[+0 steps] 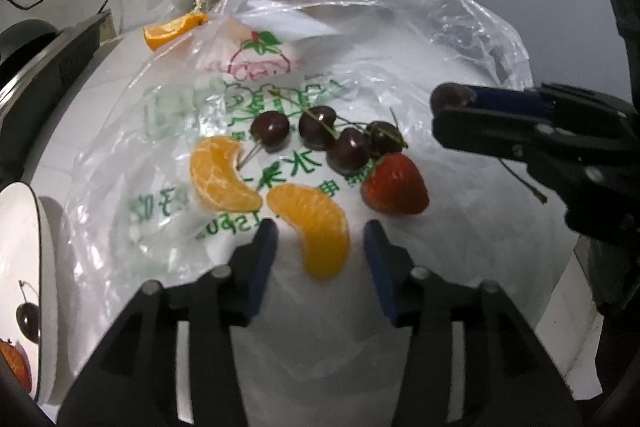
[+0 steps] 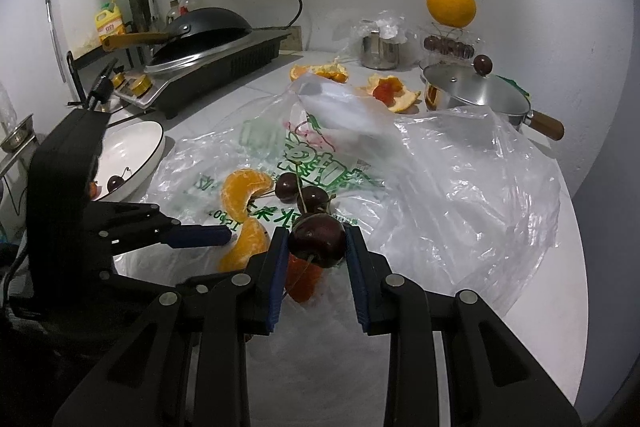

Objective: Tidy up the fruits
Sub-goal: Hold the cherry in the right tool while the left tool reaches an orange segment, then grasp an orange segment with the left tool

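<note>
The right gripper held a cherry between its pads, above the plastic bag printed with green Chinese characters, mostly unreadable. The left gripper stood open, empty, its pads either side of an orange segment without touching it.

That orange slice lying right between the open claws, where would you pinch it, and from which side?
Across its thick middle, coming down from above and from the near side. The orange slice lies flat on the plastic bag as a curved crescent, and its length runs between the fingers of the open left gripper. Its tips taper and would likely slip or squash. The strawberry sits apart, leaving room.
</note>
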Demonstrator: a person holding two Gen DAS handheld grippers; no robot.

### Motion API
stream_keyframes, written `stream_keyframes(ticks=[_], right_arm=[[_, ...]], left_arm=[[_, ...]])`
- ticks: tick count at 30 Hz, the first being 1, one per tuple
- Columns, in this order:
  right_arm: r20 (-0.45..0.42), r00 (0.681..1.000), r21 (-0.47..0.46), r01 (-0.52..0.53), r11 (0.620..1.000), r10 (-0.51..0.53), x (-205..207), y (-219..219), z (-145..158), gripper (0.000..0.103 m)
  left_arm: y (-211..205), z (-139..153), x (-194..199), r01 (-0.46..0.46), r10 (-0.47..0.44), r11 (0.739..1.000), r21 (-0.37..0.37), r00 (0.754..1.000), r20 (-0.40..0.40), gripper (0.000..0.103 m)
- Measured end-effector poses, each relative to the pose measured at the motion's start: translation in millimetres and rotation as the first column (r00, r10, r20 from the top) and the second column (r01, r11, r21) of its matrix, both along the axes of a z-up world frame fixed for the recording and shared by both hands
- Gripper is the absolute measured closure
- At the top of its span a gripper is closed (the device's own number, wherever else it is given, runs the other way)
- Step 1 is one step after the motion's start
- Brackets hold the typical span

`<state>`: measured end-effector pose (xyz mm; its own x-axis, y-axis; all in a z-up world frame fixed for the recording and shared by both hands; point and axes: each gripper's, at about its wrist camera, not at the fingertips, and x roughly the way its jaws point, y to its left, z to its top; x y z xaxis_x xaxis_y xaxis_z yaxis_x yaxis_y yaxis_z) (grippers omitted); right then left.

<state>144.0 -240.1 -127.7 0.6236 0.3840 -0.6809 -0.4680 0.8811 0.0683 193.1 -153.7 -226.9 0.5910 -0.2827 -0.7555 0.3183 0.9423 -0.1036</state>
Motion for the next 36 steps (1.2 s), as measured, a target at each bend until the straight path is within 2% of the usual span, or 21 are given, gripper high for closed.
stream_keyframes(ticks=[4,6,7,14,16,23,29,34,36], right_arm=[[0.002,1.0,0.006,-0.004,1.0,0.004,0.7,-2.8,-0.7,0.073],[0.002,1.0,0.009,-0.004,1.0,0.004,0.8,-4.1,-1.4,0.073],[0.001,1.0,0.01,-0.005,1.0,0.005,0.6,-4.1,-1.7,0.073],[0.011,1.0,-0.018,0.0,1.0,0.0,-1.2,0.8,2.3,0.073],[0.019,1.0,-0.025,0.003,1.0,-0.002,-1.9,3.9,6.2,0.073],[0.054,0.999,-0.046,0.005,0.999,-0.003,-9.9,21.3,21.9,0.073],[0.057,0.998,-0.063,0.01,0.998,-0.006,-15.1,32.4,25.2,0.073],[0.054,0.998,-0.069,0.017,0.997,-0.013,-17.7,32.8,26.0,0.073],[0.059,0.998,-0.065,0.018,0.998,-0.014,-19.2,31.0,27.3,0.073]], left_arm=[[-0.7,0.0,4.0,0.0,0.0,1.0,-0.014,1.0,0.004,0.055],[-1.6,0.0,3.4,0.0,0.0,1.0,-0.007,1.0,0.011,0.062],[-2.2,0.3,4.1,-0.001,0.001,1.0,-0.003,1.0,0.012,0.071],[7.1,5.5,-3.3,0.011,-0.01,0.998,-0.054,1.0,0.025,0.08],[10.9,11.8,-8.1,0.02,-0.017,0.997,-0.068,0.999,0.045,0.087],[22.7,27.6,-20.9,0.038,-0.029,0.995,-0.097,0.996,0.09,0.088],[28.7,14.7,-16.1,0.025,-0.02,0.992,-0.121,0.999,0.044,0.087],[27.7,12.7,-16.7,0.027,-0.022,0.992,-0.123,0.999,0.047,0.086],[26.4,10.9,-16.8,0.026,-0.022,0.992,-0.122,0.999,0.033,0.082]])
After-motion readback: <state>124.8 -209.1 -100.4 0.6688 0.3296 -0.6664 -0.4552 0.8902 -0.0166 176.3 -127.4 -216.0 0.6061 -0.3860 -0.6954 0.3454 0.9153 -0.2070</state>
